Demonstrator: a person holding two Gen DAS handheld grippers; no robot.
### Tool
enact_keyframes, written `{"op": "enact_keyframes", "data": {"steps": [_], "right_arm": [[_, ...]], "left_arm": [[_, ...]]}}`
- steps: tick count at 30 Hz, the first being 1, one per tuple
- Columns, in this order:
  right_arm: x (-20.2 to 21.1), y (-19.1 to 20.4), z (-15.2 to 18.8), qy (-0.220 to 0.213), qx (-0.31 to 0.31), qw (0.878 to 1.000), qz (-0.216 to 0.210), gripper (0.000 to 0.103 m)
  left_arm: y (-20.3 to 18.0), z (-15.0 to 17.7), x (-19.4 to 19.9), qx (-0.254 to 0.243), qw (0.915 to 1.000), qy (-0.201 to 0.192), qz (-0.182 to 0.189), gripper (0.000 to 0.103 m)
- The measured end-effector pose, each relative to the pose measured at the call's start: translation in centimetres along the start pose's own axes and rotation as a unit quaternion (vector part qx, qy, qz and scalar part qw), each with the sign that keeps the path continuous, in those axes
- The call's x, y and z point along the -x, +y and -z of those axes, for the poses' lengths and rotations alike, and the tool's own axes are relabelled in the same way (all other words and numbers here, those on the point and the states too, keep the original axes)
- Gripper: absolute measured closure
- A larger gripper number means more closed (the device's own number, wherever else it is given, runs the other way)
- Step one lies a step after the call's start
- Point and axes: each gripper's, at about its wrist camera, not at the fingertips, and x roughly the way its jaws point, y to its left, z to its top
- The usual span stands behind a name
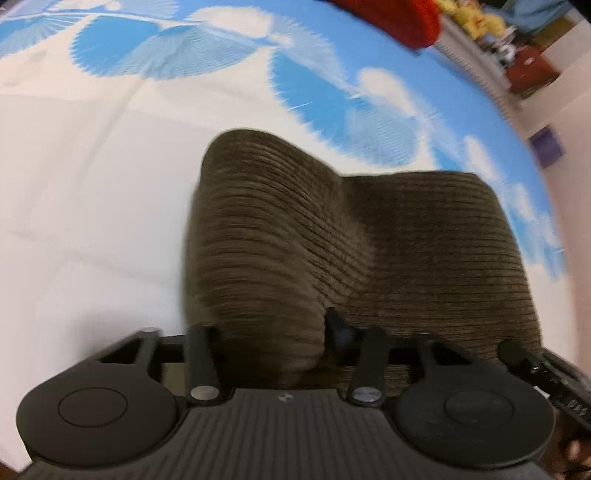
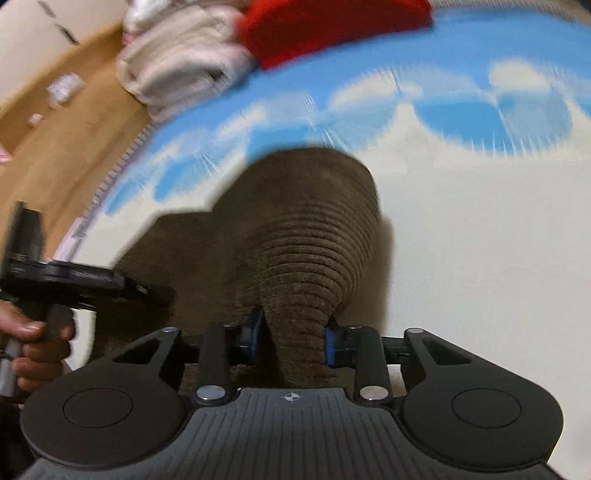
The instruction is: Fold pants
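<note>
A white bedsheet (image 1: pixel 92 184) with blue leaf prints spreads ahead of both claws. Brown corduroy pants (image 1: pixel 369 240) lie on it, one fold lifted straight ahead of each claw. The right claw (image 2: pixel 293 339) is clamped on a bunched fold of the pants. The left claw (image 1: pixel 273 343) grips a raised fold too. Beyond, a red cloth (image 2: pixel 332 26) and white towels (image 2: pixel 177 59) sit far off.

Pants (image 1: pixel 369 236) brown, ribbed corduroy; sheet (image 1: pixel 74 184) white with blue leaf print; red cloth (image 2: pixel 332 26), probably a blanket; wooden floor (image 2: pixel 55 147) tan.
</note>
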Motion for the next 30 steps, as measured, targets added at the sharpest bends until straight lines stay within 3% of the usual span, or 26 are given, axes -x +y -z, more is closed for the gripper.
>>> {"op": "enact_keyframes", "data": {"steps": [4,9,11,12,13,14,15,16,18,19,21,23,25,26,27,28,30], "right_arm": [[4.0,-2.2,-2.2,-0.035,0.004,0.999,0.004,0.075],[10.0,-6.2,-4.5,-0.094,0.025,0.995,0.013,0.075],[11.5,-9.1,-4.9,-0.109,0.016,0.993,0.030,0.072],[12.0,-10.7,-4.9,-0.118,0.014,0.990,0.070,0.065],[12.0,-11.7,-5.0,-0.124,0.020,0.982,0.143,0.055],[11.9,-12.4,-4.9,-0.123,0.031,0.958,0.258,0.054],[11.9,-13.4,-4.7,-0.119,0.033,0.930,0.347,0.056],[12.6,-14.4,-4.5,-0.128,0.017,0.932,0.339,0.058],[13.5,-16.2,-4.1,-0.125,-0.026,0.960,0.250,0.060],[13.5,-16.4,-3.7,-0.120,-0.017,0.969,0.217,0.060],[13.0,-15.3,-3.0,-0.118,0.049,0.973,0.190,0.059],[12.0,-14.5,-2.4,-0.102,0.096,0.979,0.146,0.059],[10.1,-14.2,-2.4,-0.055,0.111,0.987,0.105,0.060],[8.9,-14.4,-2.2,-0.018,0.116,0.988,0.098,0.060],[6.8,-15.0,-1.6,0.051,0.124,0.985,0.107,0.060],[5.6,-15.5,-0.8,0.086,0.133,0.980,0.119,0.058],[5.6,-15.4,-1.0,0.083,0.149,0.978,0.119,0.057]], "left_arm": [[-5.0,-0.9,-0.1,-0.039,0.9981,-0.028,0.039,0.063],[-10.6,-1.9,0.1,-0.055,0.9889,-0.068,0.121,0.059],[-12.1,-1.9,-0.1,-0.065,0.9887,-0.081,0.109,0.050],[-13.0,-1.9,-0.1,-0.083,0.9894,-0.102,0.061,0.050],[-13.7,-1.8,0.0,-0.100,0.9871,-0.125,-0.001,0.052],[-13.8,-1.9,-0.2,-0.106,0.9848,-0.133,-0.036,0.052],[-13.6,-2.2,-0.3,-0.098,0.9849,-0.133,-0.051,0.052],[-13.3,-2.3,-0.4,-0.079,0.9879,-0.128,-0.038,0.053],[-13.4,-2.1,-0.4,-0.076,0.9902,-0.117,-0.005,0.054],[-14.1,-1.8,-0.3,-0.096,0.9886,-0.116,0.004,0.054],[-15.8,-0.6,-0.5,-0.153,0.9822,-0.106,0.029,0.054],[-17.5,0.7,-1.8,-0.202,0.9756,-0.068,0.053,0.056],[-18.8,2.4,-4.2,-0.253,0.9669,-0.019,0.029,0.058],[-19.1,3.6,-5.9,-0.279,0.9601,0.014,-0.007,0.058],[-19.3,4.4,-7.3,-0.302,0.9517,0.040,-0.038,0.058],[-19.4,5.2,-8.4,-0.322,0.9428,0.063,-0.060,0.056],[-19.3,4.9,-8.2,-0.312,0.9461,0.065,-0.057,0.057]]}}
